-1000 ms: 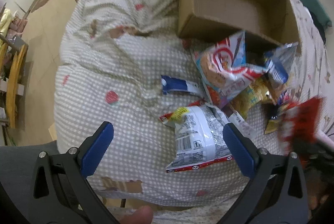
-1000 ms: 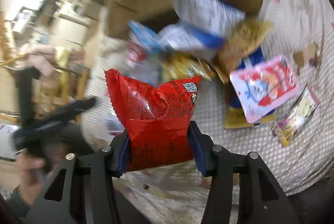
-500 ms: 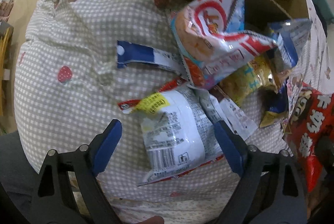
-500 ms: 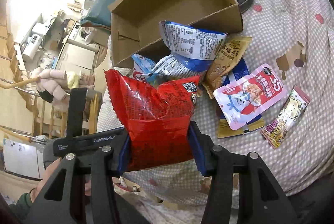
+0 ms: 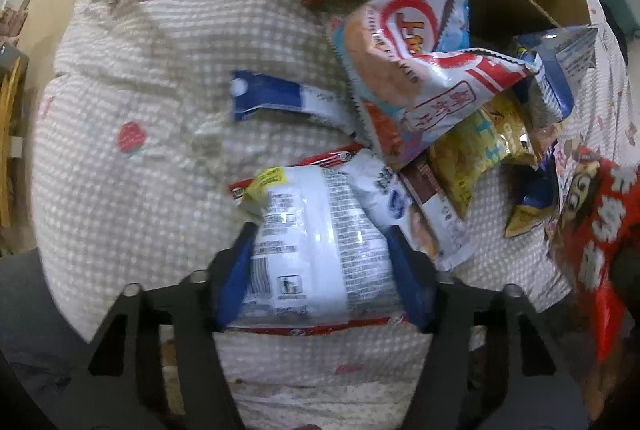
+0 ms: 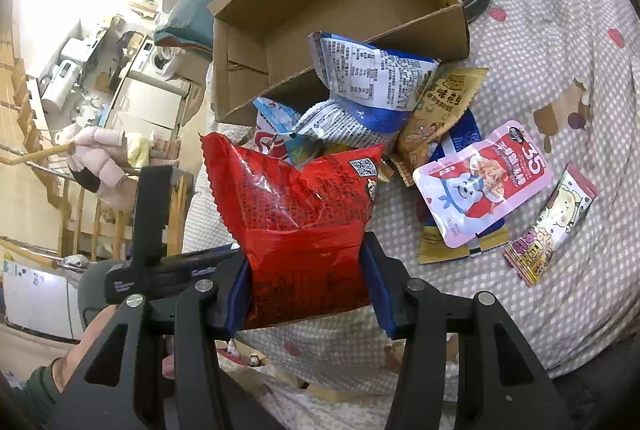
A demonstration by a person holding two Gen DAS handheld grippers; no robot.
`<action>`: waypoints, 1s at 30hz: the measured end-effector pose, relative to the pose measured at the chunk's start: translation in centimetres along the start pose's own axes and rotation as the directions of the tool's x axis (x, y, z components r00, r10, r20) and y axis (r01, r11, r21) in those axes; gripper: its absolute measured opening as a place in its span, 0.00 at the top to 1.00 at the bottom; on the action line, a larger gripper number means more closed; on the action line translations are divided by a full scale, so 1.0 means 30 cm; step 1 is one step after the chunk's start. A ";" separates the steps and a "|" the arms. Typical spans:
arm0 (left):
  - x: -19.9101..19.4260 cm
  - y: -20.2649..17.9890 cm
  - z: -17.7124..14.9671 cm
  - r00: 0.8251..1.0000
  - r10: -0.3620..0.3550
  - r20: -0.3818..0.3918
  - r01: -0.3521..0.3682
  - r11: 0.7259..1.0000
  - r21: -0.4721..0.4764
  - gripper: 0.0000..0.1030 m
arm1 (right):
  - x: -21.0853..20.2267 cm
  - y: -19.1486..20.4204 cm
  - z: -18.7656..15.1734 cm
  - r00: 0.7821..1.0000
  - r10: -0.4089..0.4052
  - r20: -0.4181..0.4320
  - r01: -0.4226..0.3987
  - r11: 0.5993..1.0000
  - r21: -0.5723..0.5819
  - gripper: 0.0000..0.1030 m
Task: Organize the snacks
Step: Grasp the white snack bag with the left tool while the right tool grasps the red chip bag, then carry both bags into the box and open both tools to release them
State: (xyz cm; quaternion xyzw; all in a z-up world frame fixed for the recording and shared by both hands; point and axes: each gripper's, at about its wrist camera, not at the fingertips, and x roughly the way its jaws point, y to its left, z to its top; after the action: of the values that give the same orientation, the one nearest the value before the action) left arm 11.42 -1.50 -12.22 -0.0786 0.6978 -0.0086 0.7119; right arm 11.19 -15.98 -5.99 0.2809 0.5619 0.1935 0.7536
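- Left gripper (image 5: 320,258): a second ago its jaws stood wide above the pile; it has since come down and now straddles the white packet (image 5: 316,242). The jaws are closing, their blue pads at the packet's two sides. The packet lies face-down on the checked bedspread (image 5: 132,101), at the near edge of the snack pile.
- Snack pile (image 5: 440,77): loose bags heaped against the front wall of the cardboard box (image 6: 332,13), which looks empty.
- Right gripper (image 6: 304,282): unchanged, clamped half-wide on the red bag (image 6: 296,213), held raised in front of the box.
- Reading: with both grippers loaded, the likely next step is carrying both snacks into the box; none appears stored yet.
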 end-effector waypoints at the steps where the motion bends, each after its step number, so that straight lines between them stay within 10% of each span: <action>1: -0.023 0.009 -0.015 1.000 -0.012 0.009 0.012 1.000 -0.002 0.46 | -0.001 -0.001 0.002 1.000 0.004 0.003 -0.004 1.000 0.001 0.49; 8: -0.197 0.028 -0.079 0.991 -0.027 0.132 0.021 0.998 0.054 0.47 | -0.010 0.004 0.007 1.000 0.022 0.014 -0.022 1.000 -0.010 0.49; 15: -0.370 0.054 -0.116 0.928 -0.008 0.374 -0.040 0.992 0.120 0.48 | -0.080 0.019 0.006 0.991 0.104 0.080 -0.101 0.994 -0.035 0.49; 20: -0.500 0.035 -0.098 0.834 0.009 0.551 -0.118 0.980 0.161 0.48 | -0.152 0.051 0.044 0.983 0.107 0.150 -0.100 0.993 -0.055 0.49; 30: -0.613 -0.082 0.112 0.791 -0.082 0.607 -0.068 0.973 0.221 0.48 | -0.243 0.107 0.229 0.966 0.065 0.250 -0.039 0.994 -0.107 0.49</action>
State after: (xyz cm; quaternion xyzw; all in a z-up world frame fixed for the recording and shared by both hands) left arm 14.54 -1.35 6.38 0.0034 0.4237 -0.0664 0.9034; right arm 15.69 -19.36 2.90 0.2796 0.4429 0.2038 0.8271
